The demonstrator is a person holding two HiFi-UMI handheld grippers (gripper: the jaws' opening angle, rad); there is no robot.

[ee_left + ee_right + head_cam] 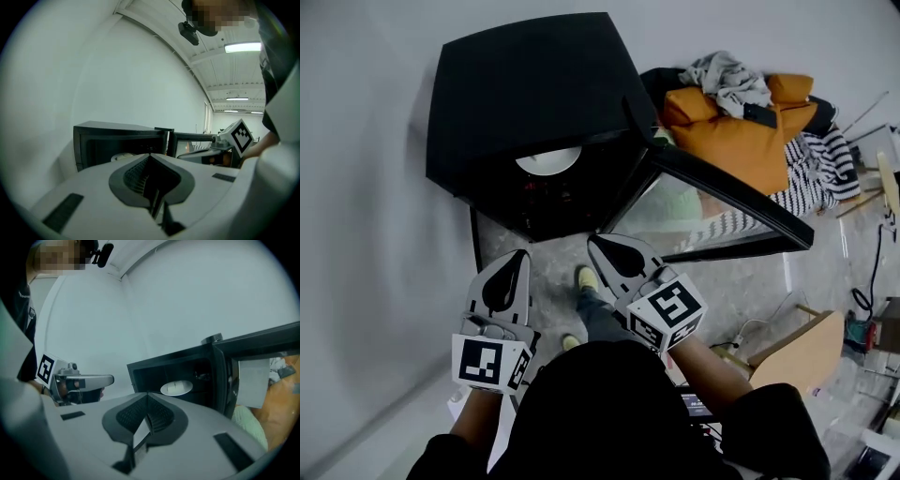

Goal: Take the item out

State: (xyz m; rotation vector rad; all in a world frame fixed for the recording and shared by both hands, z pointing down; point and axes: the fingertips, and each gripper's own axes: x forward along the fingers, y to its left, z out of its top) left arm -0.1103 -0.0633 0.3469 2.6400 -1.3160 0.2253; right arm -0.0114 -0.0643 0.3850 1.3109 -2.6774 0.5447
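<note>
A black microwave-like box (pixel 525 84) stands on the floor against the wall, its glass door (pixel 722 192) swung open to the right. Inside lies a white plate (pixel 549 160), seen too in the left gripper view (pixel 123 157) and the right gripper view (pixel 176 387). My left gripper (pixel 523 251) is shut and empty, held just before the opening, left of centre. My right gripper (pixel 592 239) is also shut with nothing in it, close in front of the opening near the door's hinge side. Each gripper shows in the other's view: the right gripper (pixel 220 140), the left gripper (pixel 110 379).
A white wall (pixel 366 234) runs along the left. Orange bags and clothes (pixel 741 131) and a striped cloth (pixel 820 169) lie behind the open door. A wooden board (pixel 806 352) and cables are at the right. The person's shoes (pixel 586 278) stand below the grippers.
</note>
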